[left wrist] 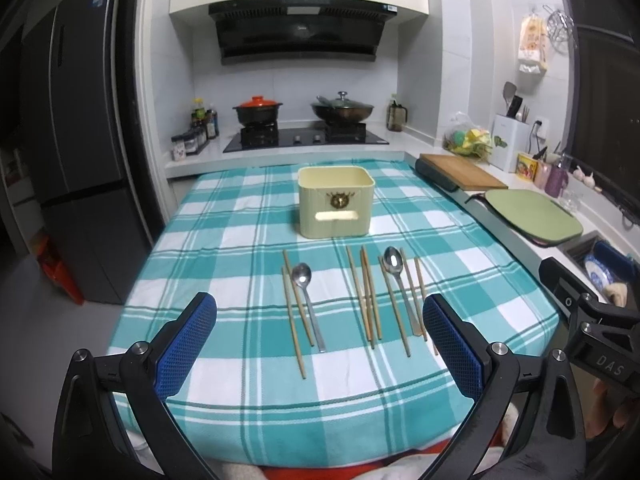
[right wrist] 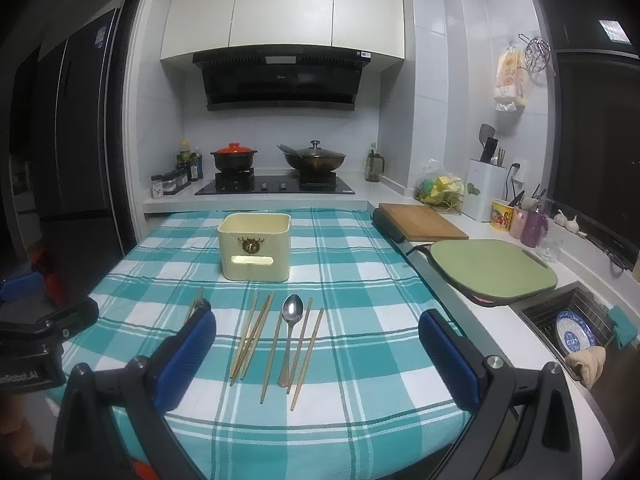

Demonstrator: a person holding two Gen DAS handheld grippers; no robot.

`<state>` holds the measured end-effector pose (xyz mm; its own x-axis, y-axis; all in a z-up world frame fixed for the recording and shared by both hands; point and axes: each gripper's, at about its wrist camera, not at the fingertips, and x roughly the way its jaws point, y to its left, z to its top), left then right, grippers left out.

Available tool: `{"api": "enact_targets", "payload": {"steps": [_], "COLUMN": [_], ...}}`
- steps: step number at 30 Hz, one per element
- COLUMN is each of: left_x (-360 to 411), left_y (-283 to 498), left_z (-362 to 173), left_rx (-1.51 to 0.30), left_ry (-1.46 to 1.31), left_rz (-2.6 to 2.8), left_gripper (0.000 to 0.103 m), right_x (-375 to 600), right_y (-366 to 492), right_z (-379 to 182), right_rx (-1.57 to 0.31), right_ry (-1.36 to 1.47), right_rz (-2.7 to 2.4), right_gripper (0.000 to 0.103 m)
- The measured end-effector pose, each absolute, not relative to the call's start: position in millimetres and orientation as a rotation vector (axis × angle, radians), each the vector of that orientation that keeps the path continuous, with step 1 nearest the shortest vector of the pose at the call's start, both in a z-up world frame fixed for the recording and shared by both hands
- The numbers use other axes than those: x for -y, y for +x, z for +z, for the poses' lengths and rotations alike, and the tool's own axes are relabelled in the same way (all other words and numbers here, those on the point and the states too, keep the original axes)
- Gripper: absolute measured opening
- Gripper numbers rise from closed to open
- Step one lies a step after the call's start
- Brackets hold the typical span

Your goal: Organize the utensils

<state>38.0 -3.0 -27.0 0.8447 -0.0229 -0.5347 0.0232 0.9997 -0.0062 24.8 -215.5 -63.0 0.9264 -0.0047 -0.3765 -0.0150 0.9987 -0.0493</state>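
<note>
A cream square holder box stands on the teal checked tablecloth. In front of it lie several wooden chopsticks and two metal spoons: the left spoon and the right spoon. My left gripper hovers open over the table's near edge, short of the utensils, holding nothing. My right gripper is open too, with the right spoon and chopsticks lying between its blue pads further ahead. The left spoon is hidden in the right wrist view.
A counter runs along the right with a wooden board, a green cutting board and a sink holding a blue plate. Behind the table is a stove with two pots. A dark fridge stands at the left.
</note>
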Motion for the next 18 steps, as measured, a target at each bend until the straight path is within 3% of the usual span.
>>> {"api": "enact_targets", "payload": {"steps": [18], "left_x": [-8.5], "left_y": [85.0], "left_z": [-64.5], "left_rx": [-0.671], "left_ry": [-0.019], "left_rz": [-0.067], "left_gripper": [0.103], "right_x": [216.9], "right_y": [79.9], "right_z": [-83.5], "right_rx": [-0.486], "right_ry": [-0.066], "right_rz": [-0.030], "right_gripper": [0.103]}}
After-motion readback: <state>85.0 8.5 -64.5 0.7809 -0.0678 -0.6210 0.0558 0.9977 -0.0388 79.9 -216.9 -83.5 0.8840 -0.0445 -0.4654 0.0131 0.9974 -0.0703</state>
